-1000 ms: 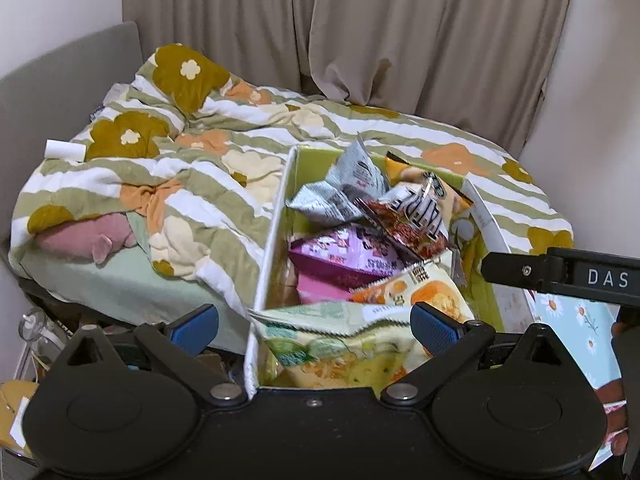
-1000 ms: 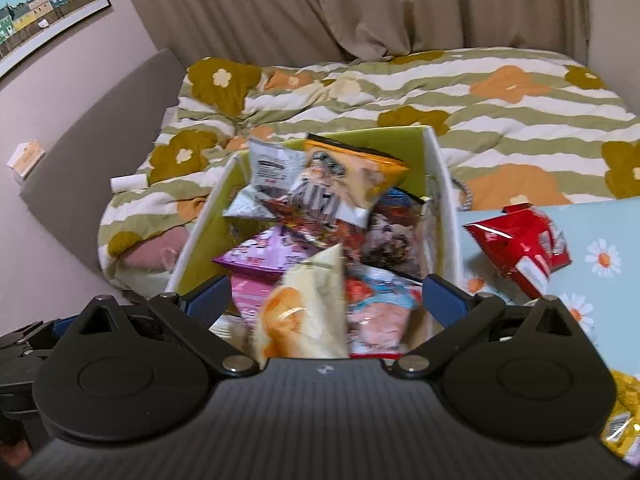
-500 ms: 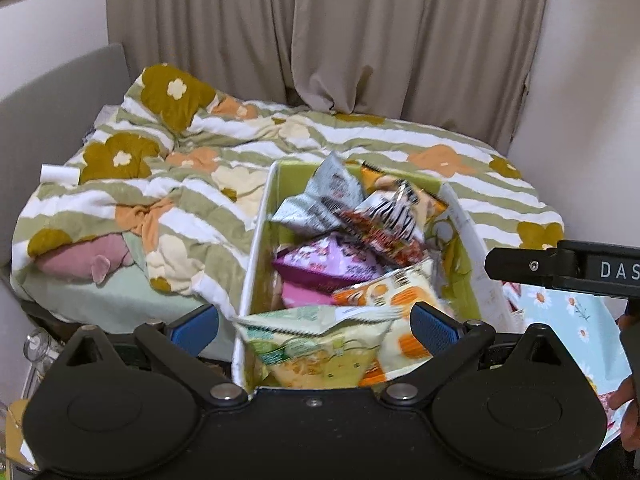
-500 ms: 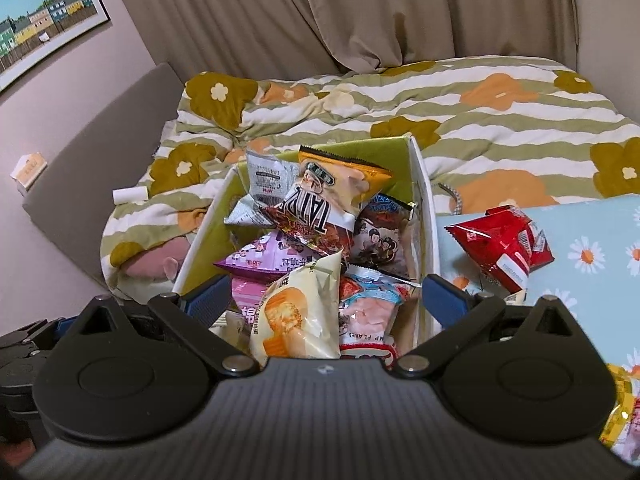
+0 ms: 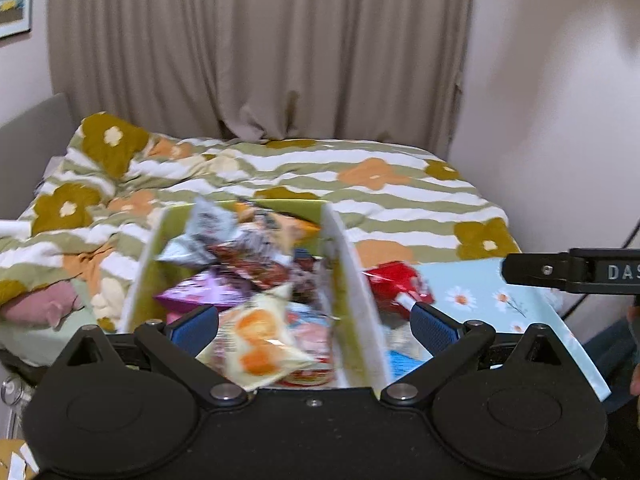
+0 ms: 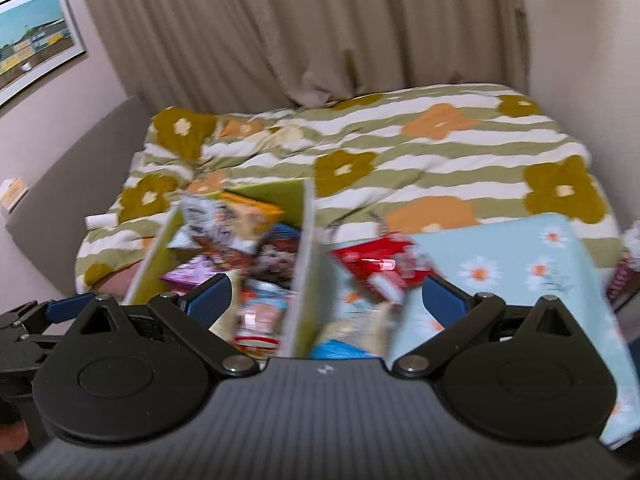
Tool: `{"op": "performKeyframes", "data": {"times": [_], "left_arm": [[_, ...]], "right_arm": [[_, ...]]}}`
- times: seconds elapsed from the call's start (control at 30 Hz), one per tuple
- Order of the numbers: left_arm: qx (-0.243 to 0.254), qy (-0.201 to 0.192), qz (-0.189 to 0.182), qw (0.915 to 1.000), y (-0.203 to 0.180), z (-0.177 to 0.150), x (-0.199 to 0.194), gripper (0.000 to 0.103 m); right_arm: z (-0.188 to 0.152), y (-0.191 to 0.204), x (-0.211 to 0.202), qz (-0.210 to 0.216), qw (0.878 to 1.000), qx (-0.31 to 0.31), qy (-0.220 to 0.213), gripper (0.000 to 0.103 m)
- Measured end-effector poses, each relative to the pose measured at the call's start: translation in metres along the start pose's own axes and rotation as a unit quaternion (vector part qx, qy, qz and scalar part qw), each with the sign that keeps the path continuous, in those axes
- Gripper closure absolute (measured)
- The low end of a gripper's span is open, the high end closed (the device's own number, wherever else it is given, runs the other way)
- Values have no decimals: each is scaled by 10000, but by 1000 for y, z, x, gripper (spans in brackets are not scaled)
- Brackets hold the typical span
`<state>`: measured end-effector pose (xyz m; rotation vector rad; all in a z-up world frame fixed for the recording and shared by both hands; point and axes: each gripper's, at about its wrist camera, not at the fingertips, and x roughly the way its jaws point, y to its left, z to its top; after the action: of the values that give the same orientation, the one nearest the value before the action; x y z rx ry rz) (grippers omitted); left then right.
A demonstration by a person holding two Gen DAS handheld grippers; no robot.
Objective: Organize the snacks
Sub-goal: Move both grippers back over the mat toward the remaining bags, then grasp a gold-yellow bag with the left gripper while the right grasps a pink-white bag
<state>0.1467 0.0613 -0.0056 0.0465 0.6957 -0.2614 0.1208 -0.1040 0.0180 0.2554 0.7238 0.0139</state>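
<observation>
A white box with a green inside (image 5: 352, 264) (image 6: 303, 248) stands on the bed, packed with several snack bags; an orange-and-cream bag (image 5: 256, 336) lies at its near end. A red snack bag (image 5: 394, 286) (image 6: 378, 266) rests on a light blue daisy-print board (image 5: 488, 300) (image 6: 516, 272) to the right of the box. My left gripper (image 5: 314, 326) is open and empty above the box's near end. My right gripper (image 6: 326, 300) is open and empty over the box's right wall. Both views are blurred.
A striped floral duvet (image 5: 360, 184) covers the bed, with a pink cushion (image 5: 36, 308) at its left edge. Beige curtains (image 5: 260, 52) hang behind, and walls close in on both sides. A framed picture (image 6: 36, 40) hangs on the left wall.
Both grippers have lifted and swung to the right, so the box sits lower and the red bag and daisy board come into the left wrist view. Both stay open.
</observation>
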Motion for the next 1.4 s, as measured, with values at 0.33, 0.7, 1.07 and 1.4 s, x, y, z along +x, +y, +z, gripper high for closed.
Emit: {"op": "performKeyframes", "data": {"times": [0.33, 0.7, 1.07, 1.4], "left_arm": [[320, 297, -237, 9988, -95, -22, 25, 0], [782, 1017, -860, 9880, -183, -61, 98, 1], [1468, 1754, -1404, 9633, -223, -100, 173, 13], [1611, 2168, -1640, 9488, -229, -118, 196, 43]], "right_arm": [[-31, -118, -33, -696, 9973, 186, 140, 0], [-83, -203, -13, -902, 9931, 151, 736, 0], [-127, -226, 34, -696, 9891, 41, 1299, 0], [-136, -221, 55, -552, 9860, -43, 1575, 0]]}}
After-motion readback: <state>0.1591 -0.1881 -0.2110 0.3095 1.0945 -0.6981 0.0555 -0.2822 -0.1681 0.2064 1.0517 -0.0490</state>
